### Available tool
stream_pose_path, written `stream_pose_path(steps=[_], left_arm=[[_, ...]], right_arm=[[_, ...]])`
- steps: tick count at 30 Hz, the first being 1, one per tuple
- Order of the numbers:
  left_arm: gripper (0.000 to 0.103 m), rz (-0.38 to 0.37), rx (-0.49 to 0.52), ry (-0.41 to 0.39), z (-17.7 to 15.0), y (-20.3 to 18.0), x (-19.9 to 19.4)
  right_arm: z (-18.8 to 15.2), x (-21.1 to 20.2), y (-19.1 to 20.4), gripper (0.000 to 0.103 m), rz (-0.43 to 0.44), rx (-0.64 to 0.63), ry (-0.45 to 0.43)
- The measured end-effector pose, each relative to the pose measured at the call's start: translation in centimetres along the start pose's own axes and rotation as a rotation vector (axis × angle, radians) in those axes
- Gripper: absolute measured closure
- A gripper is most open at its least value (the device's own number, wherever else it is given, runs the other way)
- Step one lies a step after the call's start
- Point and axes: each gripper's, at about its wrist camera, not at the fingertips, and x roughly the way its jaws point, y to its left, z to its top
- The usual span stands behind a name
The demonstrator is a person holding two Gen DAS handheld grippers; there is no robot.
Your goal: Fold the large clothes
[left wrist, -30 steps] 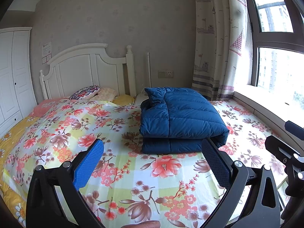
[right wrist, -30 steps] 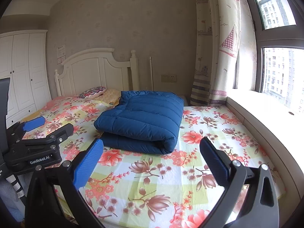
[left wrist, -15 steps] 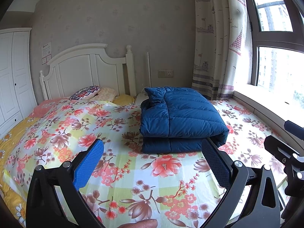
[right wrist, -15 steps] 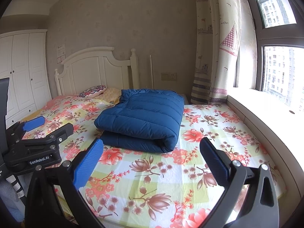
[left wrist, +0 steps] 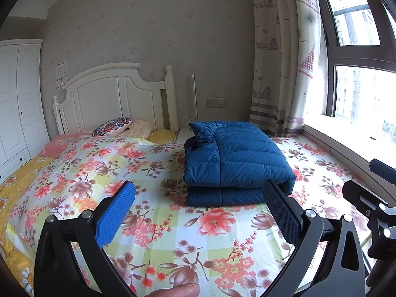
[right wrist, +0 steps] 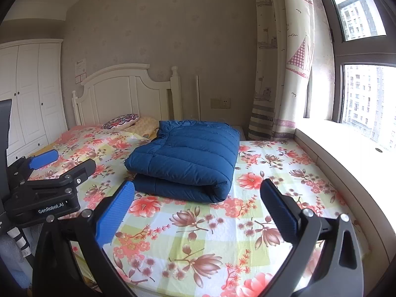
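I see the floral bed [left wrist: 81, 173] filling the lower frame. The folded blue down jacket [left wrist: 235, 163] lies mid-frame on it, beyond my left gripper [left wrist: 198, 212] and right gripper [right wrist: 198, 210], both spread wide, holding nothing.

You're in a home bedroom, bed [left wrist: 153, 222] with floral sheet filling the frame's middle, white headboard [left wrist: 111, 99] behind, wardrobe [left wrist: 17, 104] far left, curtained window [left wrist: 358, 74] upper right.

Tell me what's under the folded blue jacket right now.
The blue jacket lies folded on the floral bedsheet, which shows on every visible side. Whatever lies directly beneath it is covered.
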Motion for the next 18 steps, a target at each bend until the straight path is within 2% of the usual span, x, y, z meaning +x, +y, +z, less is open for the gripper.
stream_pose_path(steps=[7,9,13,16,18], left_arm=[[0.004,-0.028,0.030,-0.036,1.4,-0.7,-0.1],[0.004,-0.066,0.013,-0.033,1.6,-0.8,0.5],[0.004,-0.068,-0.014,-0.031,1.6,-0.8,2.0],[0.004,-0.111,-0.007,0.082,1.3,-0.6,5.0],[0.004,-0.114,0.000,0.151,1.1,0.3,7.4]], right_arm=[[1.0,-0.2,0.2,0.002,-0.005,-0.024,-0.013],[1.3,-0.2,0.3,0.002,-0.008,-0.029,-0.020],[1.5,0.5,0.2,0.002,-0.011,-0.038,-0.010],[1.5,1.6,0.0,0.002,-0.013,-0.038,0.009],[1.5,2.9,-0.2,0.002,-0.006,-0.032,0.026]])
